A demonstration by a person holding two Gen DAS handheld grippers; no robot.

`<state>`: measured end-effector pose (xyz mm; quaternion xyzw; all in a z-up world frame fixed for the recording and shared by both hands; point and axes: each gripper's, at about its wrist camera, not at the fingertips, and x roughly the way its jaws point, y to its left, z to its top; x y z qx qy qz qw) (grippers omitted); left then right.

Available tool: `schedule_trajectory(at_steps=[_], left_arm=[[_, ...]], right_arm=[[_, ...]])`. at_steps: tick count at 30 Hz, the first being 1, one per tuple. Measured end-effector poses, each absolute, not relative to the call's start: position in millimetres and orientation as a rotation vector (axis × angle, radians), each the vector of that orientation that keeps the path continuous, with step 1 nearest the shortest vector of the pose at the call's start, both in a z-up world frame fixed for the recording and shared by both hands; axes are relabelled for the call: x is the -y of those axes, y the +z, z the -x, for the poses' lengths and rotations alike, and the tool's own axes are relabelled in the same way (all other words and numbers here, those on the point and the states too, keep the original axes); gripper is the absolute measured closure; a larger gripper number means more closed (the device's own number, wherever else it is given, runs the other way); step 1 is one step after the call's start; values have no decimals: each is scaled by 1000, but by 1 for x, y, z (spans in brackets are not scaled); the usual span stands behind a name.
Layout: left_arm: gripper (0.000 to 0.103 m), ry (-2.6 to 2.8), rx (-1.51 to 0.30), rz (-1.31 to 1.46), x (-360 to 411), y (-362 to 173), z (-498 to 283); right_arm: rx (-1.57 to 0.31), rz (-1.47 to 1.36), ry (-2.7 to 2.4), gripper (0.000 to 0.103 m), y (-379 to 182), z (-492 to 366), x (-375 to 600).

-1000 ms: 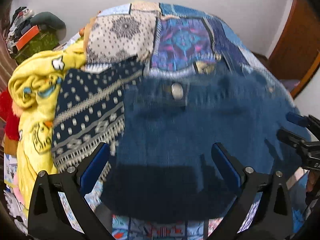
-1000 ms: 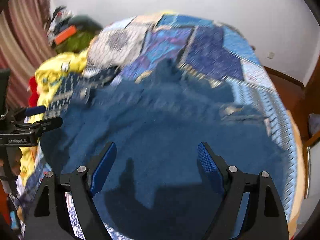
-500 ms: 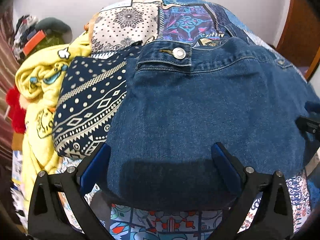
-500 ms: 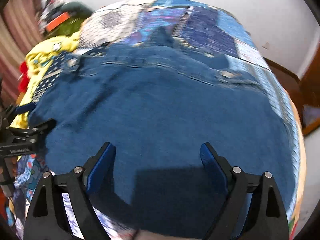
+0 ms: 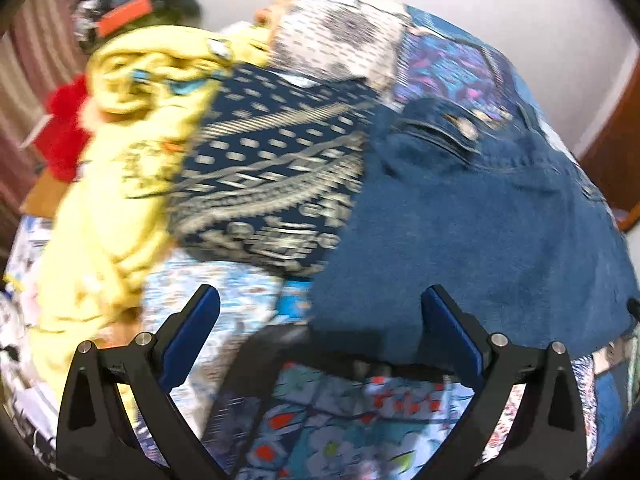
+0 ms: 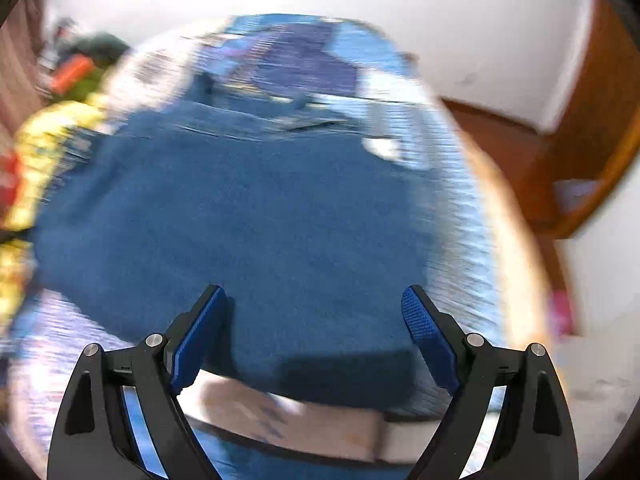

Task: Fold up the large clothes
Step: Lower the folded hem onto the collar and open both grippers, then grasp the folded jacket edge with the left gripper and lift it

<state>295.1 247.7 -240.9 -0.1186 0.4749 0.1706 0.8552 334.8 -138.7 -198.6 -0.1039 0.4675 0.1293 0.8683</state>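
Spread flat on the bed [image 5: 348, 400]: a pair of blue denim jeans [image 5: 472, 232], waistband and metal button [image 5: 464, 128] at the far end, near hem toward the camera, lying over the patchwork bedspread [image 5: 452, 60]. Just beside the jeans on their left, touching along one edge: a folded navy cloth with pale dotted and banded pattern [image 5: 276, 172]. Farther left, a crumpled yellow garment [image 5: 120, 168] with a red item [image 5: 64, 140] behind it, against a striped curtain. Left hand-held gripper [image 5: 320, 324] standing wide apart, nothing between the blue pads, hovering above the jeans' near left corner and the bedspread. Right hand-held gripper [image 6: 314, 320] likewise spread wide, jaws having just been opening, no cloth pinched between them, poised over the jeans' [image 6: 248, 220] near edge, where a pale strip of bed shows below the hem. Heavy motion blur in the right wrist view; details of the far bedding unreadable there. White wall [image 6: 360, 8] beyond the bed, brown wooden door frame [image 6: 600, 120] at the right.
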Motion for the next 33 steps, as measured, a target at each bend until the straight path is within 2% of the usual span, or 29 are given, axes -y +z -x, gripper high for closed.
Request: schedule_trajectory(at_steps=[7,12,19,25,26,27,30,33], left_arm=[[0,358,-958,484,-281,-221,-258],[0,246,-925,656,-273,-222,-249],[0,17,-972,888,-239,-259,-267],[1,-11,-960,1086,-246,-300,-282],[3,2,-948,1096,-250,-305,-284],[14,17,-940,1109,-254,-310,-287],[30,-12,-907,1183,-260,-325,-297],[36,-13,-869,1196,-257,-328,-307]], right_arm=[[-1032,71,264,15,-194,-326,177],[-978,61,247,15,-167,-323,176],[-953,68,365,15,-161,-317,139],[-992,88,442,15,-180,-319,109],[-1001,92,450,15,-183,-320,104],[-1010,95,456,15,-187,-321,100],[-1029,97,465,15,-193,-319,94],[-1050,92,463,15,-198,-322,90]])
